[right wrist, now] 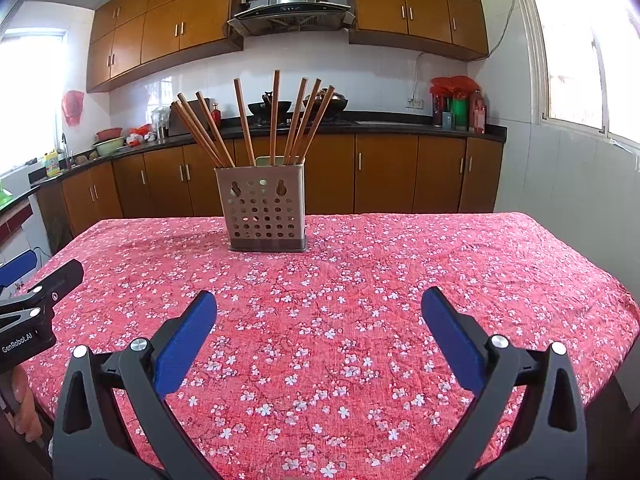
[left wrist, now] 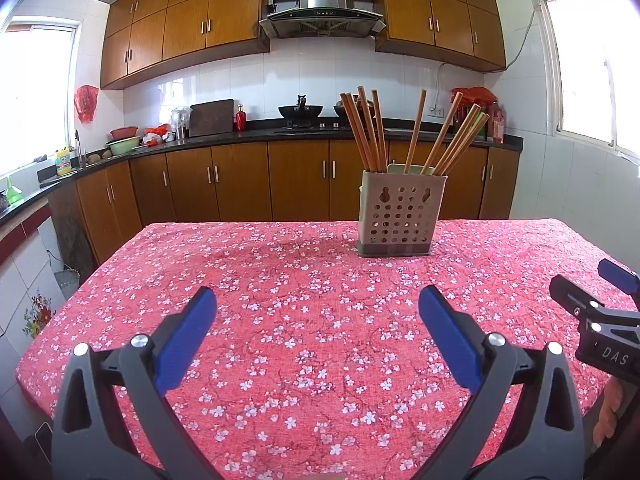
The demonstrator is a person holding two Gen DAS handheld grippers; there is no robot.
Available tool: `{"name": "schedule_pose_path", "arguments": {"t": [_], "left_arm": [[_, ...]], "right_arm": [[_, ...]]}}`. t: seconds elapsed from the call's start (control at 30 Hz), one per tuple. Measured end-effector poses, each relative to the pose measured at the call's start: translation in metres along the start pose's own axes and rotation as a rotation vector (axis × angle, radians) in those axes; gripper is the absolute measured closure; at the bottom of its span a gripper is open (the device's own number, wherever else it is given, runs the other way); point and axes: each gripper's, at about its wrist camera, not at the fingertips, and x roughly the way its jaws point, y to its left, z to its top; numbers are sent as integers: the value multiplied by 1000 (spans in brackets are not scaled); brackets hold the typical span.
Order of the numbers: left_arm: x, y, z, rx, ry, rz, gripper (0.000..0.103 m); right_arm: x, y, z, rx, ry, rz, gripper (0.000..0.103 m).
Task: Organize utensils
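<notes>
While both tools hover low over the near end of the table, the left gripper [left wrist: 316, 300] has its blue-padded fingers [left wrist: 188, 336] spread wide with nothing between them, only flowered cloth showing in the gap. The right gripper [right wrist: 318, 300] stands the same way, jaws wide apart and empty. Each is seen from the other's camera at the frame edge: the right one at the far right of the left view, the left one at the far left of the right view, with a bit of a person's hand [right wrist: 24, 396] under it.

Beneath them the table [left wrist: 280, 360] is covered with a red cloth printed with small white blossoms.

Farther along, toward the far edge of the table, a beige holder [left wrist: 400, 216] with round holes in its wall stands upright on the cloth, well apart from both grippers. A bunch of brown wooden chopsticks [left wrist: 368, 132] stands in it, leaning out to the left and right like a fan.

Beyond the table runs a dark counter [left wrist: 224, 138] over brown cupboards, with a wok [left wrist: 300, 111] on the stove, a steel hood [left wrist: 322, 4] above it, and bright windows [left wrist: 592, 68] on both side walls.
</notes>
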Motion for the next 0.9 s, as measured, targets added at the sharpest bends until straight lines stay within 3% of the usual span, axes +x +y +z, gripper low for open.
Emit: {"name": "schedule_pose_path", "arguments": {"t": [0.9], "left_arm": [[0, -1, 0, -1, -1, 1, 4]], "right_arm": [[0, -2, 0, 5, 2, 0, 2]]}}
